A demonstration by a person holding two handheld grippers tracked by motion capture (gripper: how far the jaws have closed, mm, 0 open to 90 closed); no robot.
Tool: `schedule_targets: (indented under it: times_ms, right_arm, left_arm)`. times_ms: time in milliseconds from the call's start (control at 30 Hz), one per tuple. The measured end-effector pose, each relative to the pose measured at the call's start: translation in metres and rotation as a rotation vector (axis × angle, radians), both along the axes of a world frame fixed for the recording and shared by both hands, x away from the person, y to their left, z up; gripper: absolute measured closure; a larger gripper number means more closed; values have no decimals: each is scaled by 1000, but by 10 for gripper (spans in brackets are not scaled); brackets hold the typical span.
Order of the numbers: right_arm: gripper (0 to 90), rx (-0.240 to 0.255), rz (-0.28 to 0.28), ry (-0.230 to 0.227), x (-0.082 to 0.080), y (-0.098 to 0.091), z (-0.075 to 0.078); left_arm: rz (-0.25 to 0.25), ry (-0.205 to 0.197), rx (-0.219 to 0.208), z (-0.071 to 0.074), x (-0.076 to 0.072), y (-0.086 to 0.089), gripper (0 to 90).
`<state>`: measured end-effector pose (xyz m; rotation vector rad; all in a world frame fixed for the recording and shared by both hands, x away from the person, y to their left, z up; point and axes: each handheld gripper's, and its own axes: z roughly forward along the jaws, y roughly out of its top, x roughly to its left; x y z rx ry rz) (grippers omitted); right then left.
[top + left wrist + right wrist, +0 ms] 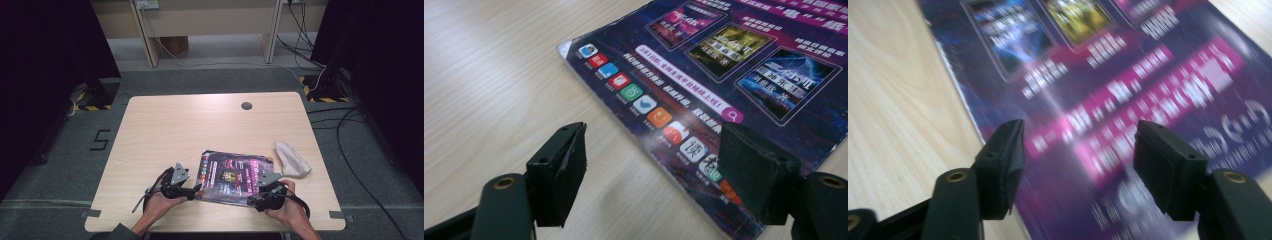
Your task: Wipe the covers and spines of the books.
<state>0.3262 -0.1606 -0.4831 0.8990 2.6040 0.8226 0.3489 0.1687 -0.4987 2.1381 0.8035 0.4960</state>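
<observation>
High view, magazine: purple glossy magazine [233, 177] lies flat on the pale wooden surface [190, 125], near the front edge, right of centre.
High view, cloth: a crumpled white cloth [292, 160] lies just beside the magazine's far right corner.
High view, grippers: left gripper [199, 191] sits at the magazine's left edge; right gripper [254, 200] sits over its near right part. Each is held in a hand.
Left gripper view, fingers: spread, nothing pinched; the magazine's [724, 70] edge runs between them, one finger [561, 170] over bare wood, the other over the cover.
Right gripper view, fingers: spread above the blurred cover [1128, 90], gripping nothing; one finger [1000, 167] hangs by the magazine's edge.
</observation>
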Motion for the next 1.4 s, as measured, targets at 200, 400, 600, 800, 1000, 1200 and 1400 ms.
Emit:
schedule_targets:
  times_ms: [200,400,600,800,1000,1200,1400]
  right_arm:
    - [330,50,-97,27,-5,-19,-5]
    - [297,71,-142,33,-14,-29,-9]
    - [290,84,-156,47,-18,-33,-12]
    - [269,67,-144,50,-21,-32,-14]
    - [274,77,-149,51,-17,-33,-14]
    - [290,63,-145,39,-4,-35,-13]
    - [301,70,-145,32,22,-38,-14]
  left_arm:
    - [-67,12,19,-4,3,-12,309]
    - [-85,8,21,-6,7,-17,316]
    - [-114,10,22,-6,11,-25,317]
    - [-143,18,18,-10,17,-31,321]
    - [-171,83,-4,-11,16,-31,357]
    - [-171,113,-14,-12,7,-26,358]
    - [-153,139,-1,-9,-9,-24,376]
